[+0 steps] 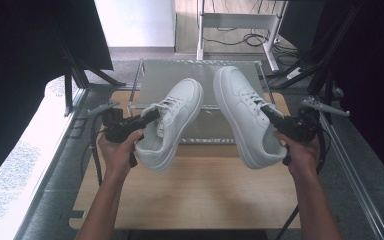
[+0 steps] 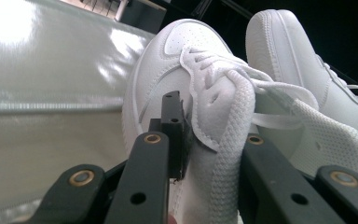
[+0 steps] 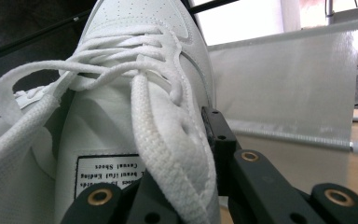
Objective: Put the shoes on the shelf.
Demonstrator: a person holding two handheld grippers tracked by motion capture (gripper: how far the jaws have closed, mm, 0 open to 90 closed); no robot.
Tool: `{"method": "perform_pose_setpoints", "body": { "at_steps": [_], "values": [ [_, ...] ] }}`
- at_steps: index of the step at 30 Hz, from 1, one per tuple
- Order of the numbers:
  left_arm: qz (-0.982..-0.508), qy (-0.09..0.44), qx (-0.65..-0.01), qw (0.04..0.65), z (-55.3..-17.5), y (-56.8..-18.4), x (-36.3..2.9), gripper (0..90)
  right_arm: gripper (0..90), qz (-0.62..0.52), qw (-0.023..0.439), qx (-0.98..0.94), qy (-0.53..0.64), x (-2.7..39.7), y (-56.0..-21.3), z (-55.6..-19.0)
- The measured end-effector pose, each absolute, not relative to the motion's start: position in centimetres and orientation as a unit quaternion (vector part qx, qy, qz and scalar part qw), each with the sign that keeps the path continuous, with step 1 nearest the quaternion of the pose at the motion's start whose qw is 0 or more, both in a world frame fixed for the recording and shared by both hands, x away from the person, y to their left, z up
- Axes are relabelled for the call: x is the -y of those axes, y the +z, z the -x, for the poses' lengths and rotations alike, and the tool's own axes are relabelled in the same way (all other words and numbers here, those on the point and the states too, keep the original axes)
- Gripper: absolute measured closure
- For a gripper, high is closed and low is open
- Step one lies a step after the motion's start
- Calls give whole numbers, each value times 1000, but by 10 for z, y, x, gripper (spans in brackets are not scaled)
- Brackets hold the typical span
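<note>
- Light wooden tabletop (image 1: 205, 195) spans the lower middle of the high view, bare in front of the person; both forearms come in over it from the bottom edge.
- Grey translucent fabric tray on a thin metal frame (image 1: 155, 82) sits at the far end of the table; same shiny sheet fills the left side of the left gripper view (image 2: 51, 93) and the right side of the right gripper view (image 3: 298, 93).
- Right white leather low-top sneaker with white laces (image 1: 242, 112) is held up off the table, toe pointing away toward the tray, sole side tipped to the left; laces and tongue label close up in the right gripper view (image 3: 135, 93).
- Left white leather low-top sneaker (image 1: 172, 120) is also lifted clear of the wood, toe toward the tray, tilted, just beside the other shoe, toes near each other; perforated toe cap seen in the left gripper view (image 2: 186, 60), second shoe behind it (image 2: 289, 60).
- Right black two-jaw gripper (image 1: 275, 114) is clamped on the right sneaker's padded collar rim, one jaw inside the opening, one outside (image 3: 186, 154).
- Left black two-jaw gripper (image 1: 150, 116) is clamped the same way on the left sneaker's collar edge by the lace eyelets (image 2: 209, 154).
- Loose lace loops hang across both shoe openings.
</note>
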State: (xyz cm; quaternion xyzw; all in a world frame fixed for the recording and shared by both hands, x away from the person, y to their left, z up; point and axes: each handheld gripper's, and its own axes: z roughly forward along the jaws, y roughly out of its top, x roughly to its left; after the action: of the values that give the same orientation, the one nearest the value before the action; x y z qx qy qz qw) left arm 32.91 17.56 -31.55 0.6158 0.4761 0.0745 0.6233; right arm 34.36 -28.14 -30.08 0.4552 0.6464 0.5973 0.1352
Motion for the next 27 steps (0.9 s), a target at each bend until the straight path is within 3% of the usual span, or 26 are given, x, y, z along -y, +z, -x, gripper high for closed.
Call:
{"method": "perform_pose_setpoints", "body": {
  "at_steps": [27],
  "values": [
    [-603,106,-496,616,-405,-285,-162,795,863,-503,145,-627,577,264,-276,-425]
  ]
}}
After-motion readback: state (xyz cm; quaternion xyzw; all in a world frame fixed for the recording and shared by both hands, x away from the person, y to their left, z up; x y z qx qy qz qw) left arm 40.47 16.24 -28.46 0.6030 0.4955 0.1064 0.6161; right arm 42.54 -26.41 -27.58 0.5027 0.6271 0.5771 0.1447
